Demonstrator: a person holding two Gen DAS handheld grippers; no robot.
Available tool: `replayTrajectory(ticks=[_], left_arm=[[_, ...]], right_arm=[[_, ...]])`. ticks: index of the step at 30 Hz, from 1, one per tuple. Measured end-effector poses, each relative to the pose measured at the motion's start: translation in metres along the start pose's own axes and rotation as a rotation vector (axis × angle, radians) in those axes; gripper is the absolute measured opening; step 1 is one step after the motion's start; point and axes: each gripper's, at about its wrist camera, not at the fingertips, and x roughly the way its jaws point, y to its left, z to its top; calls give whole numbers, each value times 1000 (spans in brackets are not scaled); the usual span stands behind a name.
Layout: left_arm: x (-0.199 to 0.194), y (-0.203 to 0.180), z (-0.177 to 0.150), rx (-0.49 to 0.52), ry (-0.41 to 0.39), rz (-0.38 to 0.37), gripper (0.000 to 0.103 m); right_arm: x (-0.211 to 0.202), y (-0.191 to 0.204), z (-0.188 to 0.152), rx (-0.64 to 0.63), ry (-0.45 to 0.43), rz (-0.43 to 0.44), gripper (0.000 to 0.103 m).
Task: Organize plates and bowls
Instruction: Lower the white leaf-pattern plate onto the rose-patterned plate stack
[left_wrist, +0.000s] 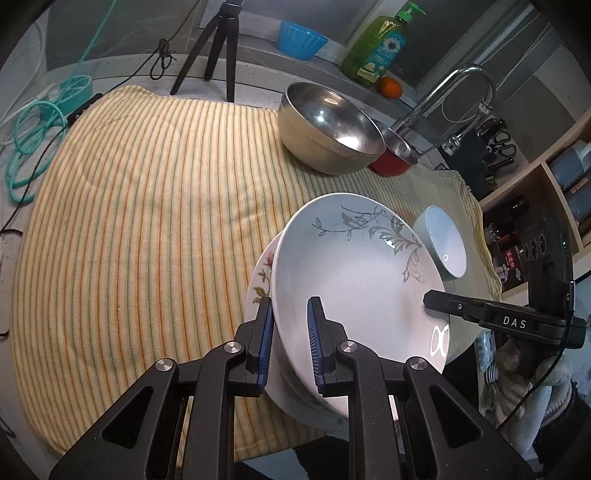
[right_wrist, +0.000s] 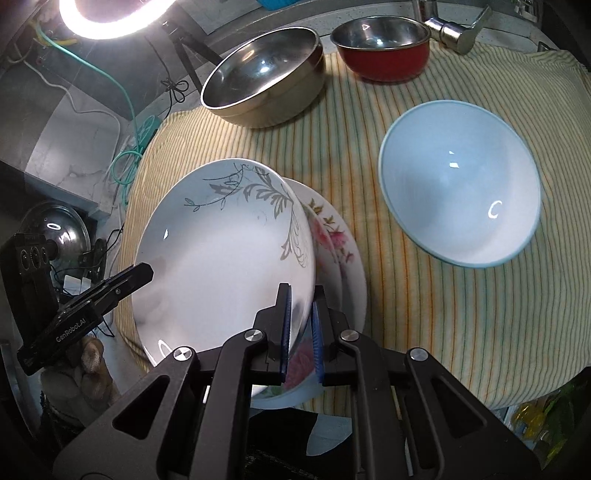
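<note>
Two wrist-cam views over a yellow striped cloth (left_wrist: 129, 221). Both grippers pinch the rim of one white plate with a grey leaf pattern (left_wrist: 354, 273), held tilted above a white plate with pink flowers (right_wrist: 332, 236) that lies on the cloth.

Left view: the left gripper (left_wrist: 290, 321) clamps the leaf plate's rim at lower centre, one pad under, one inside. The right gripper shows at mid right, on the opposite rim.

Right view: the right gripper (right_wrist: 300, 317) is pressed together on the rim at lower centre; the plate spreads up and left from it. The left gripper sits at left edge.

The plate spans between the grippers, overlapping the flower plate; likely next is lowering it to stack.

Upper area: big steel bowl (right_wrist: 264, 74), red-sided steel bowl (right_wrist: 382, 48). Pale blue ceramic bowl (right_wrist: 460, 181) at right, apart from plates.
</note>
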Motion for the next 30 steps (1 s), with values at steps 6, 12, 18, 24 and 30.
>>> replayTrajectory(ticks=[6, 12, 18, 24, 30], left_arm=[[4, -4, -2, 18, 15, 8, 16], [7, -4, -4, 23, 32, 17, 16], [10, -2, -6, 20, 46, 26, 16], [10, -2, -7, 25, 56, 32, 16], [11, -4, -6, 33, 58, 39, 16]], right_arm=[[1, -7, -4, 4, 3, -7, 11], [2, -7, -5, -2, 4, -16, 11], [6, 1, -5, -48, 19, -46, 13], [6, 9, -6, -95, 22, -74, 20], [6, 16, -11, -141, 17, -112, 22]])
